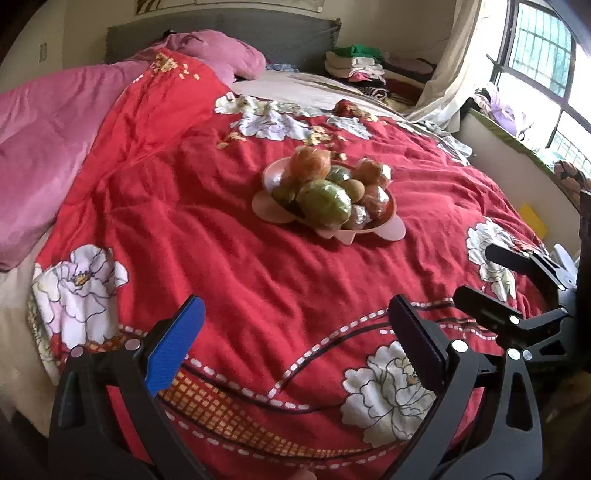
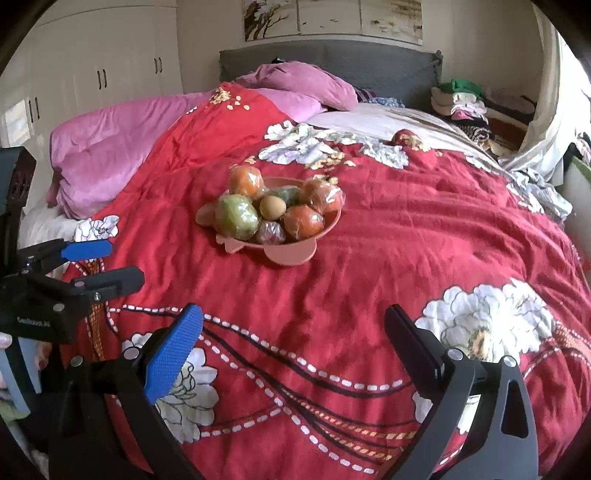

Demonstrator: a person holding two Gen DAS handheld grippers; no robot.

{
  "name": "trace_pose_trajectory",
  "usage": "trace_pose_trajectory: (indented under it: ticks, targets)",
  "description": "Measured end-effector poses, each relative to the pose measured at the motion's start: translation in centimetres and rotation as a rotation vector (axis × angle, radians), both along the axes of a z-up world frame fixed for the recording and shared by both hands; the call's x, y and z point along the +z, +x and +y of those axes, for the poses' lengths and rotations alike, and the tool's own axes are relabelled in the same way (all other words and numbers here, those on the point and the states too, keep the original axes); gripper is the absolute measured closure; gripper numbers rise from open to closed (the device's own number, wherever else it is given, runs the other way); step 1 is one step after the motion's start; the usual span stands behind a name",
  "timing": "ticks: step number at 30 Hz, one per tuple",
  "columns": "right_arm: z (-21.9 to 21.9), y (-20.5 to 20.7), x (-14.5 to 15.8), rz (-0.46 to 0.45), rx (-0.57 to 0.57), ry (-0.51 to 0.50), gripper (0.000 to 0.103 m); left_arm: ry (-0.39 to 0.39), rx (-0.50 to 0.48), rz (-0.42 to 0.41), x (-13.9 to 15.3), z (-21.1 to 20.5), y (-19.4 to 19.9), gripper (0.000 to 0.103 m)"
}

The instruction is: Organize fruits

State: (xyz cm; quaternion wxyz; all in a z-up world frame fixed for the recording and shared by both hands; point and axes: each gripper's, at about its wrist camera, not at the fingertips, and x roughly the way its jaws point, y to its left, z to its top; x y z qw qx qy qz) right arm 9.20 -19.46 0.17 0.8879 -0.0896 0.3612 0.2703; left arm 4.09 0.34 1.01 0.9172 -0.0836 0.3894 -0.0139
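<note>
The left claw (image 1: 295,332) is spread wide and grips nothing, with its blue pad (image 1: 175,347) on one finger and a black pad on the other. The right claw (image 2: 293,341) is spread just as wide and also empty. Both hang over the red quilt (image 1: 229,236) near the foot of the bed.

The left view catches the right claw at its right edge, fingers parted. The right view shows the left claw (image 2: 103,264) at its left edge, and only there can small white lettering on its body be seen; it looks like "GenRobot.AI", though the print is too small to be sure. The right view alone shows the white wardrobe (image 2: 92,74) and the wall pictures (image 2: 332,18); the left view alone shows the barred window (image 1: 543,48).

The pink bowl (image 1: 369,230) sits on the quilt well ahead of both claws, slightly right of centre for the left, slightly left for the right. It is heaped with wrapped fruits (image 1: 325,184): orange ones, green ones and a small brown one. One more red fruit (image 2: 404,137) lies apart, further up the bed beside the pale sheet (image 2: 369,118).
</note>
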Motion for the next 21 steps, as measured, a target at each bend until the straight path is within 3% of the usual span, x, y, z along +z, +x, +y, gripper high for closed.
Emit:
trace_pose_trajectory:
  ticks: [21]
  targets:
    - [-0.61,0.59,-0.35,0.023,-0.024,0.013,0.005,0.015,0.000,0.012,-0.49,-0.11,-0.19,0.010]
